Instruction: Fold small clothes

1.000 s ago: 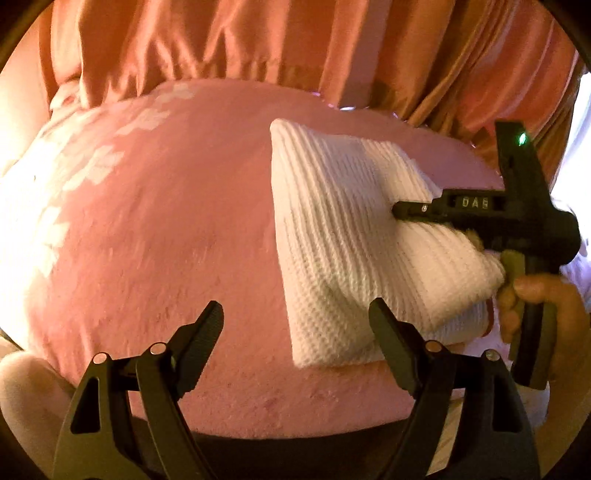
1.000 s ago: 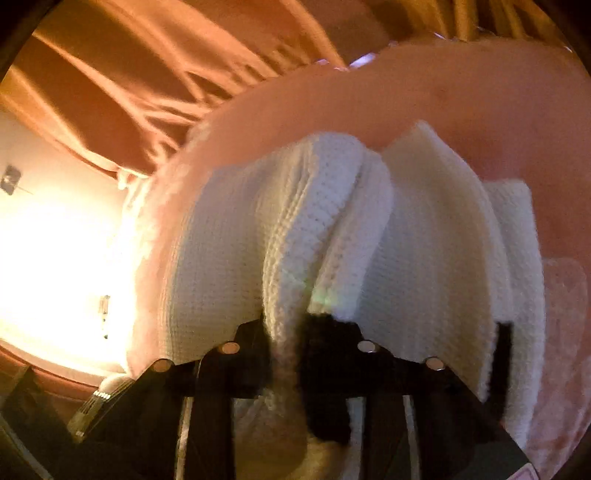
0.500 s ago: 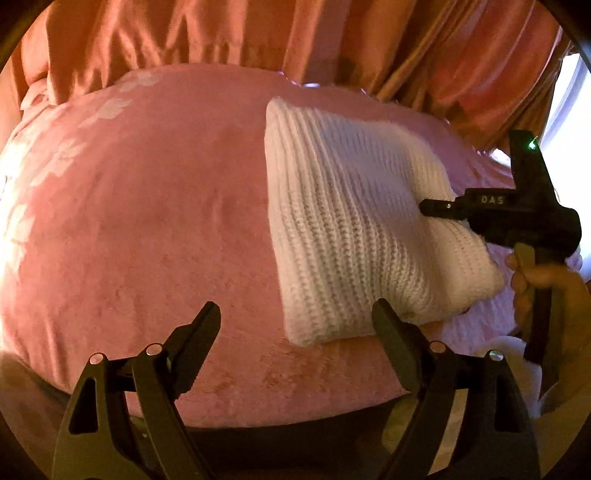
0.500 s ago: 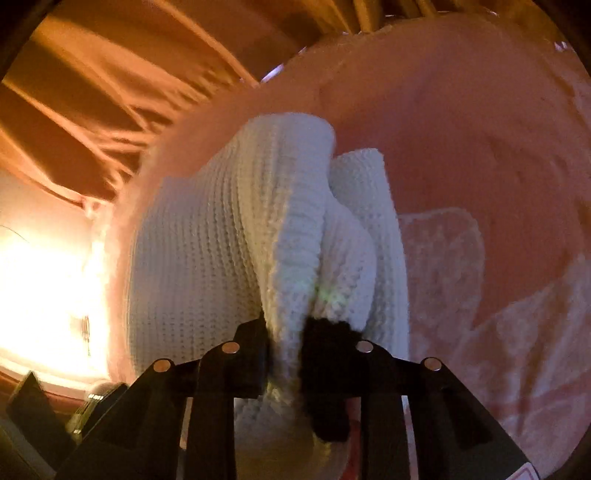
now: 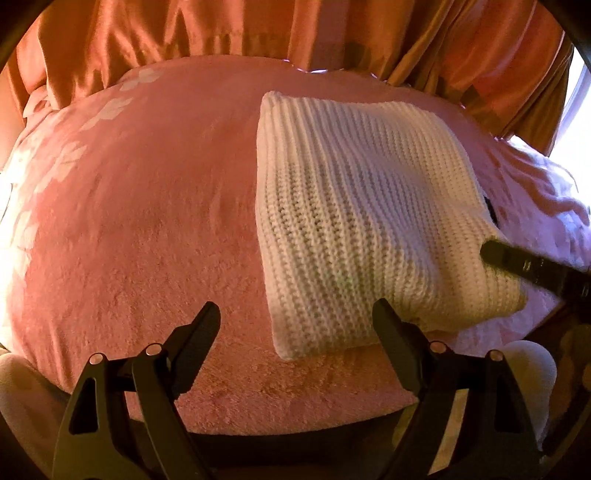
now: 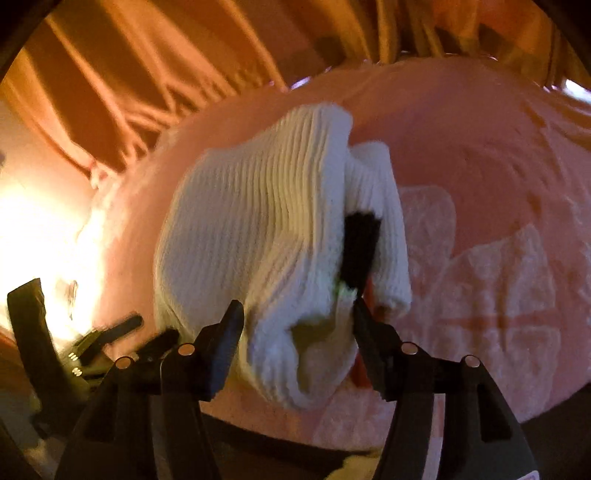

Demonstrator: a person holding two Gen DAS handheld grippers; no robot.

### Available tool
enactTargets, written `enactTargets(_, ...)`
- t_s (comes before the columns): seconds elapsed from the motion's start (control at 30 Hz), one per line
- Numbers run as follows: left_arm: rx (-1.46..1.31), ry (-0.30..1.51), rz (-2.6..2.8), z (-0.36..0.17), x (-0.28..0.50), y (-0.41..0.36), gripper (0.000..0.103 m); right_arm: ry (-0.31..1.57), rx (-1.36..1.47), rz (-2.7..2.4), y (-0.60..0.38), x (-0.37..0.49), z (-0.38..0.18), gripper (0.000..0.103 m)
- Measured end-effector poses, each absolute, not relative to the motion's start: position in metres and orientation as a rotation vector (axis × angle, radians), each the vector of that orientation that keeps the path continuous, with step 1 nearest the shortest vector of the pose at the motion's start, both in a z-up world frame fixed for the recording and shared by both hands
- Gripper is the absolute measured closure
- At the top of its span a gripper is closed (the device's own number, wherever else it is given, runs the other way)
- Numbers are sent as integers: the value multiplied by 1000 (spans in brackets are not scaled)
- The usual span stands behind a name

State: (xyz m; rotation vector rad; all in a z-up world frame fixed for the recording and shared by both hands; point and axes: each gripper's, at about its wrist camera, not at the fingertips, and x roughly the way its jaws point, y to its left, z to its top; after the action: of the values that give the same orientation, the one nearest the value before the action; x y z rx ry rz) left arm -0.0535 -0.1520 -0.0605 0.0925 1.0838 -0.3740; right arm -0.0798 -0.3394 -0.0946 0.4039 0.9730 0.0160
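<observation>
Left wrist view: your left gripper (image 5: 295, 328) stands wide and empty over the pink blanket (image 5: 147, 221). The folded white knit (image 5: 362, 221) lies just ahead; expect it soft, thick and springy.

Right wrist view: your right gripper (image 6: 295, 325) is opening, its pads off the knit's (image 6: 258, 229) bunched end between them. Grip through all layers at a folded edge.

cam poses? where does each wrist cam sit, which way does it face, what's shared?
Left wrist: on the left gripper, angled down across the pink blanket toward the orange curtain; its own wide-open fingers show.
Right wrist: on the right gripper, angled down at the sweater's bunched end; its fingers opening, knit between them.
Shared: white knit sweater, blanket, curtain; each sees the other gripper.
</observation>
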Motion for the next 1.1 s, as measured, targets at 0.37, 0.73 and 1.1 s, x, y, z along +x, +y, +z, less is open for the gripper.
enactTargets(0.37, 116, 1101, -350, -66, -51, -149, 20, 1029, 417, 12, -368, -89, -108, 85)
enactTargets(0.73, -144, 1170, -453, -49, -21, -124, 18, 936, 393, -58, -371, -70, -80, 49)
enactTargets(1.1, -199, 1190, -498, -65, 40, -149, 14, 1080, 439, 1, -393, -2, -135, 22)
